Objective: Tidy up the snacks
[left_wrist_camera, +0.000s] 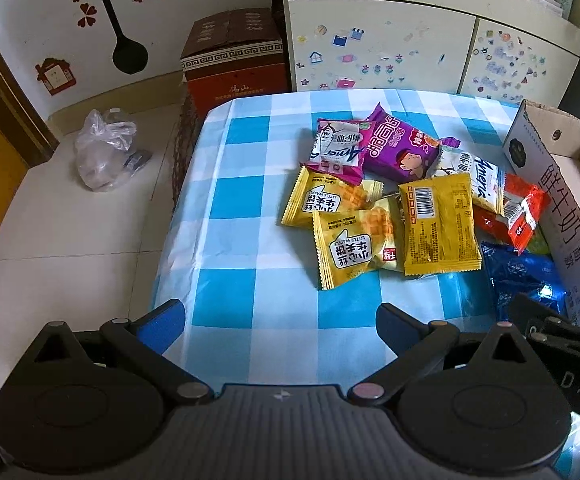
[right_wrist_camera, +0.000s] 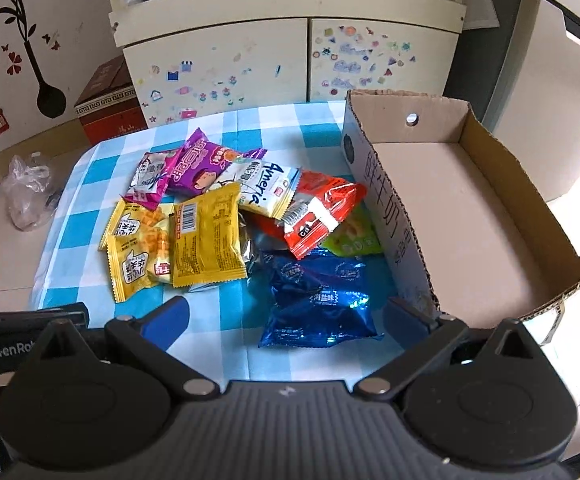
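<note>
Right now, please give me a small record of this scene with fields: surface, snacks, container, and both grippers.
surface: table with blue-and-white checked cloth
snacks: loose pile; three yellow waffle packets, purple packet, two Ameria packets, red packet, green packet, blue packets
container: open cardboard box, nothing inside, right of pile
left gripper: open, holds nothing
right gripper: open, above blue packets

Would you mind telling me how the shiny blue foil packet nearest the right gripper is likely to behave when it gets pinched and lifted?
The blue foil packet looks puffed and crinkled, so it will probably dent and flop rather than stay stiff. Its glossy film may slip between the jaws. It seems light, and pushing it would likely slide it along the checked tablecloth.
</note>
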Demonstrator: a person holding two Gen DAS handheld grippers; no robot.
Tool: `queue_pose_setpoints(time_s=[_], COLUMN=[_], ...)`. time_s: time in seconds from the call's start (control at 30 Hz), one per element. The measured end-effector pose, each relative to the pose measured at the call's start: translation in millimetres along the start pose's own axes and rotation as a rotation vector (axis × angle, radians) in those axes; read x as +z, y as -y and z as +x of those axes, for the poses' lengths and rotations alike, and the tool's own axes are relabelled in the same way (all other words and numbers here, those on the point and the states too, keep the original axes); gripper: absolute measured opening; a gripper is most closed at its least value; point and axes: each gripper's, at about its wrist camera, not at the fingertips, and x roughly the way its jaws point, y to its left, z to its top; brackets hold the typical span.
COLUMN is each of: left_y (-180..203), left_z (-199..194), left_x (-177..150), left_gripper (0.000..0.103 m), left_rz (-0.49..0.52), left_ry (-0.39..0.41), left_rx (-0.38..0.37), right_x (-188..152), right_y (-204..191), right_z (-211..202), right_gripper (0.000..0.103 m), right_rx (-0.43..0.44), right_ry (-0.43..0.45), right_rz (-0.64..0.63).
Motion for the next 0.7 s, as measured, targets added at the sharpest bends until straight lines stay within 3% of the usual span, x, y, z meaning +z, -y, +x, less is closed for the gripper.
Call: queue_pose_setpoints(time_s=[0.7], left_y=[1.0], left_z=[0.2], left_x=[-0.2], left_gripper=[0.103], left_rz=[0.001], left_ry=[0.005], left_rx=[0.027], right_x=[0.8], right_y=[-2.7], right_z=[1.2], right_gripper=[0.102], right_rx=[-0.003], right_ry=[-0.001], right_rz=[-0.005])
